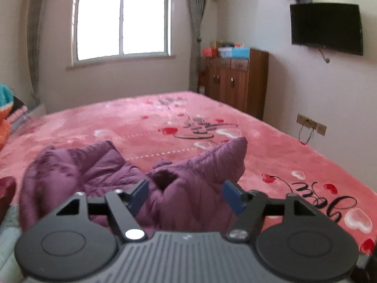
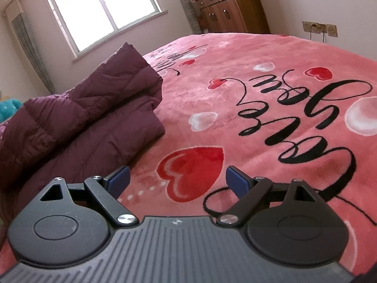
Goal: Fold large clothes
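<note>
Left gripper (image 1: 186,194) spread wide above purple jacket (image 1: 99,169), gripping nothing; right gripper (image 2: 178,180) gaping empty, jacket lying leftward.

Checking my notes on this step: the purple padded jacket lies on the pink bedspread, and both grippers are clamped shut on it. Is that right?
Not quite. The purple padded jacket does lie on the pink bedspread, but neither gripper is clamped on it. The left wrist view shows the left gripper open above the jacket; the right wrist view shows the right gripper open over bare bedspread, beside the jacket.
</note>
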Demonstrator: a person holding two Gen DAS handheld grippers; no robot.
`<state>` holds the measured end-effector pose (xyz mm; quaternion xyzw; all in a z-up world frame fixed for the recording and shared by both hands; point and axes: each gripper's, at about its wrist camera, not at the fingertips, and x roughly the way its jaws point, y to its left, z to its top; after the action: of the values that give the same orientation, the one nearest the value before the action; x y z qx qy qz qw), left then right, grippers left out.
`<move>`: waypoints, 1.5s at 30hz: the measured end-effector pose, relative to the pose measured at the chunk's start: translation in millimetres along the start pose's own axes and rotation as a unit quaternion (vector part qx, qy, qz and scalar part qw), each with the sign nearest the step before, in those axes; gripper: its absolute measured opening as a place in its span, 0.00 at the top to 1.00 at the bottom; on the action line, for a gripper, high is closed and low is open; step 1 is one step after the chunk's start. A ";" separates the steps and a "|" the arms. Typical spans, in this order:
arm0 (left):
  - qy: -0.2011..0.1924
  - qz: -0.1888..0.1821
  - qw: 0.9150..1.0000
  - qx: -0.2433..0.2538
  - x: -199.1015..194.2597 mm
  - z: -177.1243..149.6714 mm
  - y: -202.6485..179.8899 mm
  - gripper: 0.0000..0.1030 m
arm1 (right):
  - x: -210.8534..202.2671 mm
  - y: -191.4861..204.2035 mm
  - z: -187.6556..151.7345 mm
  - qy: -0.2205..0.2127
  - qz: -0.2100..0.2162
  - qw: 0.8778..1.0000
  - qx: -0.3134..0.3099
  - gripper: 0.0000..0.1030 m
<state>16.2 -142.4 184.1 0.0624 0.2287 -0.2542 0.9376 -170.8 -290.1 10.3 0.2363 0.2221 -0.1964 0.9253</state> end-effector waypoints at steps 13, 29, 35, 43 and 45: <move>0.138 -0.028 0.982 -0.129 122.6 -3.3 10.8 0.44 | 6.1 -15.5 11.0 -0.005 0.018 0.999 0.037 0.00; 0.057 -0.042 0.989 -0.128 69.6 -25.4 -2.2 0.97 | 1.7 -25.8 15.2 -0.012 0.012 0.998 0.058 0.00; 0.035 -0.068 0.987 -0.140 -8.1 -39.2 12.1 0.97 | -2.0 -30.8 15.4 -0.021 -0.001 0.998 0.064 0.00; 0.033 -0.068 0.978 -0.192 -117.6 -78.2 46.5 0.97 | -9.6 -41.6 13.2 -0.023 0.010 0.997 0.079 0.00; 0.037 -0.063 0.976 -0.205 -140.7 -90.5 54.3 0.97 | -11.7 -43.0 11.4 -0.018 0.018 0.996 0.083 0.00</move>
<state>-100.2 -11.3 168.6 -0.1358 0.3142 -0.2578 0.9035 -196.9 -327.9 10.1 0.3122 0.1837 -0.2018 0.9100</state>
